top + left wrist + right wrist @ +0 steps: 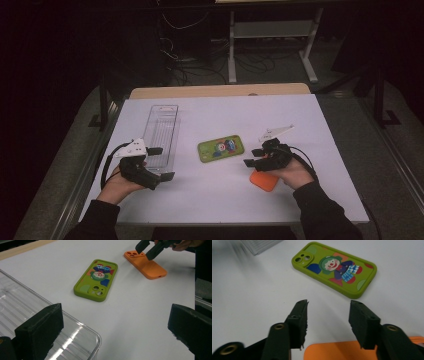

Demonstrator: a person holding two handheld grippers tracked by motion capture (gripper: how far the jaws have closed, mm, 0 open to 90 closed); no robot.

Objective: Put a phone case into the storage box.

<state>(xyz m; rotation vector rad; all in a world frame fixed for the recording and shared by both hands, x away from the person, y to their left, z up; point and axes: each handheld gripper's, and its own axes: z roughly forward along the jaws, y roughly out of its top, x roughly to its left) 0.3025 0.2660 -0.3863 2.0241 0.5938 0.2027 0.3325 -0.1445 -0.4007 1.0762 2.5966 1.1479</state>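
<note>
I am hovering my right tongs (pixel 328 322), half open and empty, over the orange case (pixel 146 264) at lower frame; light, rubbery, grip its edge; left tongs (pixel 112 335) gaping wide

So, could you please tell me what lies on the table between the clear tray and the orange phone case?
The green phone case lies flat between the clear tray and the orange phone case, as the high view shows.

A white counter (pixel 300 130) with a pale wooden strip (pixel 220 91) along its far edge stands in a dim room. Beyond it, a grey floor (pixel 280 70) carries tangled black cables (pixel 200 70) and the white legs of a metal frame (pixel 272 40), while the far wall fades into darkness
</note>
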